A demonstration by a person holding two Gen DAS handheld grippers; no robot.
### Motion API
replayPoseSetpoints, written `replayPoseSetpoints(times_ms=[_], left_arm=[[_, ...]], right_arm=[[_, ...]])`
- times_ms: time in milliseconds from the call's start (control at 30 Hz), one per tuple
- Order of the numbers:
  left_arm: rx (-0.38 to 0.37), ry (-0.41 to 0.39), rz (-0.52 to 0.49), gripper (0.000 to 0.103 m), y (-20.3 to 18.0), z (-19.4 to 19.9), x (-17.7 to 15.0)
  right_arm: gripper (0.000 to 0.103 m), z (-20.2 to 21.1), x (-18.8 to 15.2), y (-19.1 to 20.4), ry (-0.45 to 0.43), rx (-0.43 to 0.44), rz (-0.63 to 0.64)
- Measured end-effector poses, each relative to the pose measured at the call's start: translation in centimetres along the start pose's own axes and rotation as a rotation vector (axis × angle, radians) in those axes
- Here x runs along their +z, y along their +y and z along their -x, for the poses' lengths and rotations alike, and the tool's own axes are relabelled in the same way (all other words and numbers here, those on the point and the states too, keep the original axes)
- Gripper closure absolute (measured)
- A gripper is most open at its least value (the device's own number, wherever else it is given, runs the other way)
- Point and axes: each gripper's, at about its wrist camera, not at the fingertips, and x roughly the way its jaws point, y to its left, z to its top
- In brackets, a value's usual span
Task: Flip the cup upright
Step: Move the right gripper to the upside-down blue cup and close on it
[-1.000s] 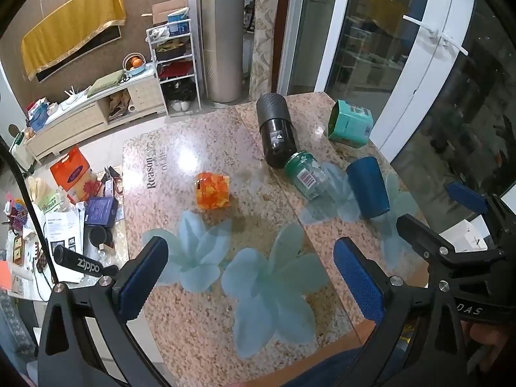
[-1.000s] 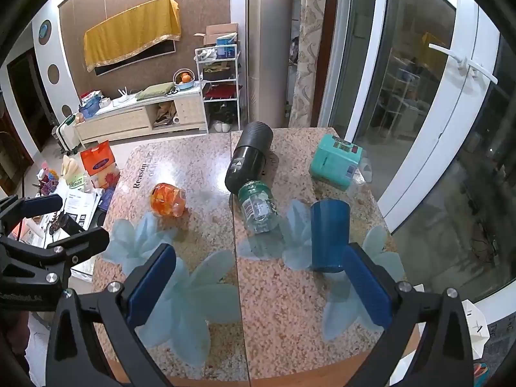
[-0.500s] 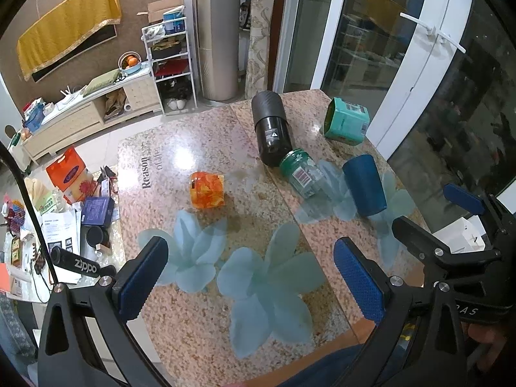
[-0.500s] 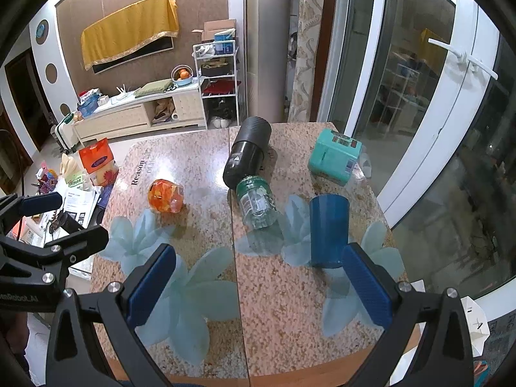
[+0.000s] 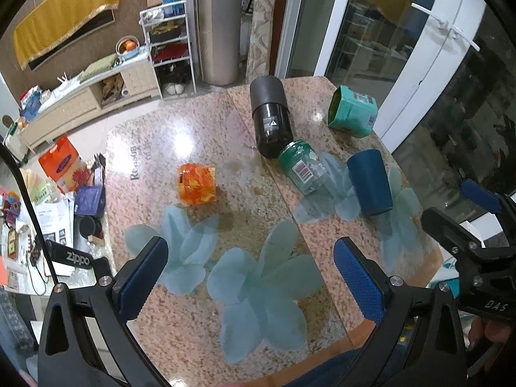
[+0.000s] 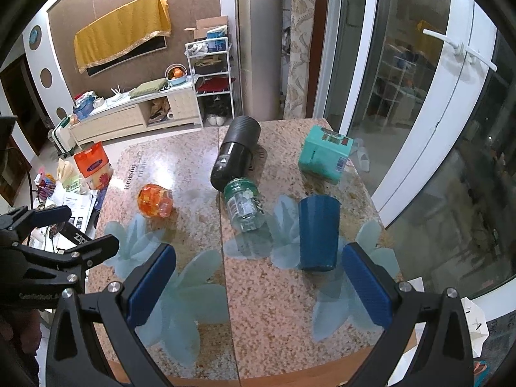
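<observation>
A dark blue cup point(image 6: 318, 232) stands upside down, wide mouth down, on the right part of the granite table point(image 6: 193, 167); it also shows in the left wrist view point(image 5: 370, 182). My right gripper point(image 6: 258, 285) is open and empty above the table's near edge, the cup just beyond its right finger. My left gripper point(image 5: 250, 279) is open and empty over the near middle of the table, the cup far to its right. The right gripper's fingers point(image 5: 451, 225) show at the right edge of the left wrist view.
A black cylinder point(image 6: 234, 158) and a clear jar with a green lid point(image 6: 246, 206) lie on their sides left of the cup. A teal box point(image 6: 324, 158) lies at the back right, an orange jar point(image 6: 154, 200) at the left. Glass doors stand to the right.
Both grippers have drawn back slightly from the table, so the objects sit a little farther up in both views. Nothing on the table has moved.
</observation>
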Motion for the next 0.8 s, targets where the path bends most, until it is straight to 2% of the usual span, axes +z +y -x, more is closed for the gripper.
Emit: replayPoseSetpoints(times_ms=[533,800], left_arm=[[-0.021,0.13,0.065,0.0,-2.3,-6.5,2.1],[0.003,0.181,0.117,0.0,-2.7,-9.5,2.8]], right_arm=[[0.0,-6.0,2.3,-4.2,0.171,0.03,-0.027],[0.0,-10.1,3.3,-6.1,0.26,0.048,-0.004]])
